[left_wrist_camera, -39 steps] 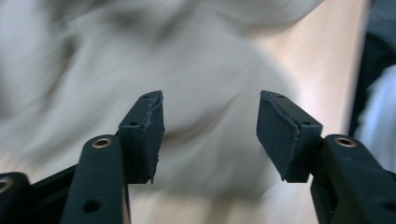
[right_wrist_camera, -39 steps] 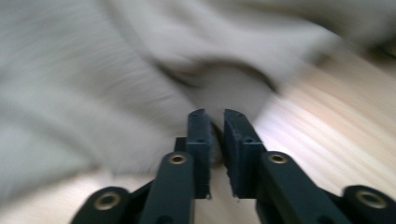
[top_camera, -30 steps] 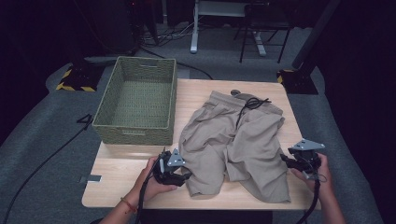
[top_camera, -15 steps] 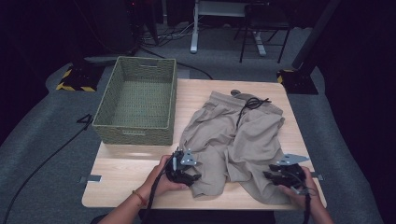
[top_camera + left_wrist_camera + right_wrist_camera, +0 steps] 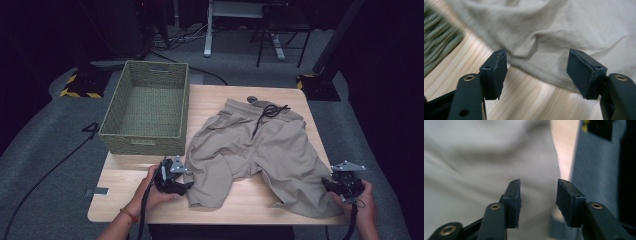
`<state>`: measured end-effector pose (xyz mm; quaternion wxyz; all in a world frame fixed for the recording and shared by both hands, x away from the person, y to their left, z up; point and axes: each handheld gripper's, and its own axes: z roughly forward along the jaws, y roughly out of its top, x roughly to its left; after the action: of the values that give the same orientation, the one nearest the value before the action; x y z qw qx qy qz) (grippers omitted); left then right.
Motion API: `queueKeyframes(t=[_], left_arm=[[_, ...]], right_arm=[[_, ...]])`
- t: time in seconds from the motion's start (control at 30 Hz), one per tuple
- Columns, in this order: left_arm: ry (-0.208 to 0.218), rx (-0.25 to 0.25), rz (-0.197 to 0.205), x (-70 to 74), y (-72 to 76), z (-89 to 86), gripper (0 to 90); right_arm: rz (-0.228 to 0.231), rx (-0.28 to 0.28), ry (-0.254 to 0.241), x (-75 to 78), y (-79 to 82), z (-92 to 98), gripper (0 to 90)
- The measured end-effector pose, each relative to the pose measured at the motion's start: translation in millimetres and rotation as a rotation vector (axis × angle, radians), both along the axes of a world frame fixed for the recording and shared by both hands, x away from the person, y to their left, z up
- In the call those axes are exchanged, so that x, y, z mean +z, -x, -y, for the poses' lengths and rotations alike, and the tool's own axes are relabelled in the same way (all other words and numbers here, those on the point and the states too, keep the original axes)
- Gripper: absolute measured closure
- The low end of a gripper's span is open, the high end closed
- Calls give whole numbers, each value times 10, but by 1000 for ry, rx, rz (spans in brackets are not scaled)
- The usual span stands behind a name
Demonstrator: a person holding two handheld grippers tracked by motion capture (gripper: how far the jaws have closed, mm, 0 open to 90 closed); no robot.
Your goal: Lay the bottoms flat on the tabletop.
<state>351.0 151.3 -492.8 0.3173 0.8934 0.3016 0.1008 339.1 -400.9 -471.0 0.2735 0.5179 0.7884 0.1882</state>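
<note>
The beige shorts lie spread on the bench between both tongs. The left tongs, whose jaws have just been opening, gape empty at one leg's hem; the right tongs stand open and empty beside the other leg.
</note>
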Motion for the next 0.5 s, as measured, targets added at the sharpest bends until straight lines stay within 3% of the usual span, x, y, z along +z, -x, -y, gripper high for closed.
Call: queueKeyframes(t=[0.03,0.1,0.13,0.2,0.23,0.3,0.33,0.4,0.5], left_arm=[[11,-5,-2,-10,11,-36,325],[10,-6,-1,-11,16,-37,323],[8,-6,-2,-9,21,-30,323],[13,-17,3,-14,28,-13,321],[24,-27,12,-28,39,2,315],[25,-27,18,-33,56,3,316],[25,-27,18,-33,56,3,315],[26,-44,29,-36,64,-16,314],[31,-21,18,-40,62,-122,309]], right_arm=[[57,104,-88,87,-4,-153,516],[78,259,-175,145,-8,-400,484],[78,259,-175,145,-8,-400,484],[59,372,-229,158,-54,-670,470],[28,445,-232,115,-135,-925,458],[-7,482,-219,33,-216,-1125,461],[-7,482,-219,33,-216,-1125,461],[-37,515,-186,-64,-263,-1279,467],[-55,500,-158,-115,-265,-1239,463]])
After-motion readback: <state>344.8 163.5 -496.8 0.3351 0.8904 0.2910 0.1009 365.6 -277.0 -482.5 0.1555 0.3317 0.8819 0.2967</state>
